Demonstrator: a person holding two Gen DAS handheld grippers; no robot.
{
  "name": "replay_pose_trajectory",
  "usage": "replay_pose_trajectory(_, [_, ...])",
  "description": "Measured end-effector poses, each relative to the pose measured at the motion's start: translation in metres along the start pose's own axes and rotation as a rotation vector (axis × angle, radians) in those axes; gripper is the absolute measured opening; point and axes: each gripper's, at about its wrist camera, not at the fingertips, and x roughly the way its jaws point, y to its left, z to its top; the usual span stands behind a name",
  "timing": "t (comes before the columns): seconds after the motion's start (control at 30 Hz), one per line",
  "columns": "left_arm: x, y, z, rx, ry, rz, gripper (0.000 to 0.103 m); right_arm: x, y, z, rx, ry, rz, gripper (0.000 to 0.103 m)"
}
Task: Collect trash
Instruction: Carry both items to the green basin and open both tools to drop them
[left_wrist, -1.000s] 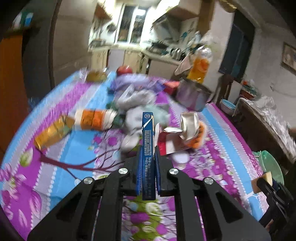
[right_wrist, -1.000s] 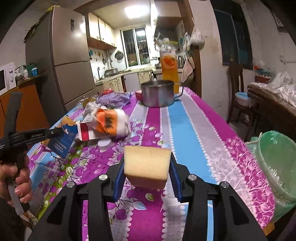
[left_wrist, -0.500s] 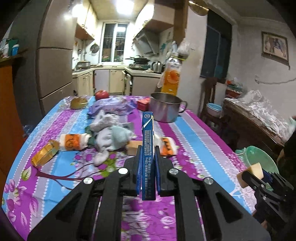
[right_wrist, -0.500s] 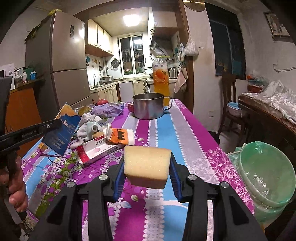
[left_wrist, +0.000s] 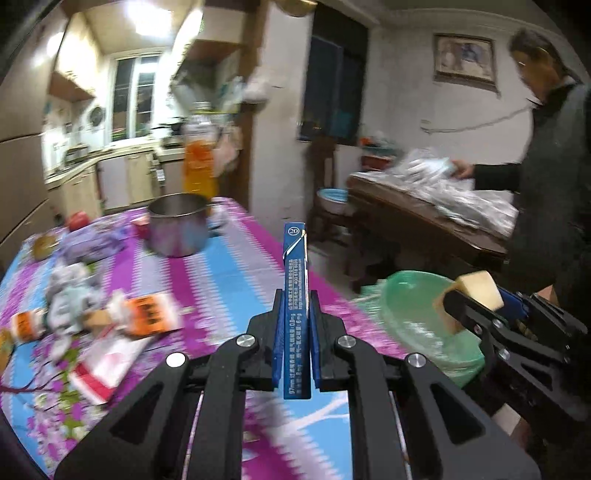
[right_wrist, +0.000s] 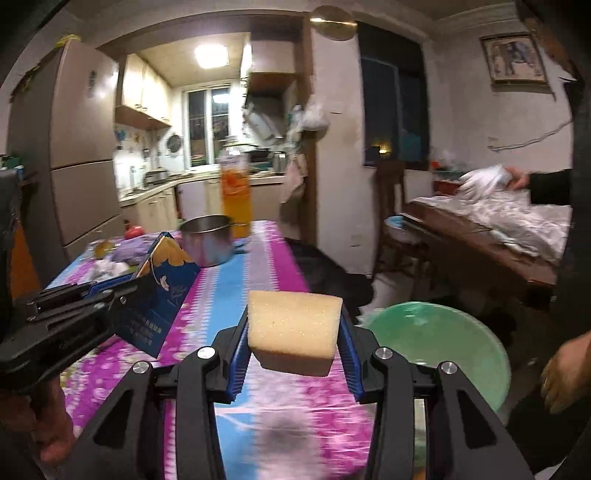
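My left gripper (left_wrist: 295, 317) is shut on a flat blue carton (left_wrist: 295, 295), held upright on edge above the table; the carton also shows in the right wrist view (right_wrist: 159, 295). My right gripper (right_wrist: 293, 332) is shut on a yellow sponge block (right_wrist: 293, 328), which also shows in the left wrist view (left_wrist: 476, 291). A green-lined trash bin (right_wrist: 439, 343) stands beside the table's right edge, just right of the sponge; it also shows in the left wrist view (left_wrist: 413, 310). More trash lies on the table at the left: an orange wrapper (left_wrist: 147, 317), a red-white packet (left_wrist: 107, 369), crumpled tissue (left_wrist: 70, 295).
A steel pot (left_wrist: 179, 229) and an orange juice bottle (left_wrist: 197, 162) stand at the far end of the flowered tablecloth (left_wrist: 229, 273). A person in dark clothes (left_wrist: 554, 166) handles plastic bags at a wooden table (left_wrist: 424, 221) on the right. A hand (right_wrist: 565, 369) is near the bin.
Both grippers have swung to the right, away from the trash pile, still holding the carton and the sponge. The green bin now sits much closer to both.
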Motion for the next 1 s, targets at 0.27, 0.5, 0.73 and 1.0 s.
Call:
replay_pose_trajectory(0.27, [0.034, -0.071, 0.013, 0.054, 0.059, -0.207, 0.01, 0.008, -0.096, 0.01, 0.053, 0.092, -0.115, 0.044])
replay_pose_trajectory(0.5, [0.089, -0.113, 0.021, 0.064, 0.195, -0.364, 0.01, 0.054, -0.173, 0.014, 0.145, 0.264, -0.122, 0.044])
replay_pose_trajectory(0.73, [0.156, -0.137, 0.027, 0.047, 0.359, -0.384, 0.01, 0.112, -0.207, 0.002, 0.22, 0.439, -0.09, 0.044])
replay_pose_trajectory(1.0, [0.202, -0.142, 0.027, 0.068, 0.405, -0.312, 0.01, 0.139, -0.218, -0.015, 0.255, 0.492, -0.085, 0.044])
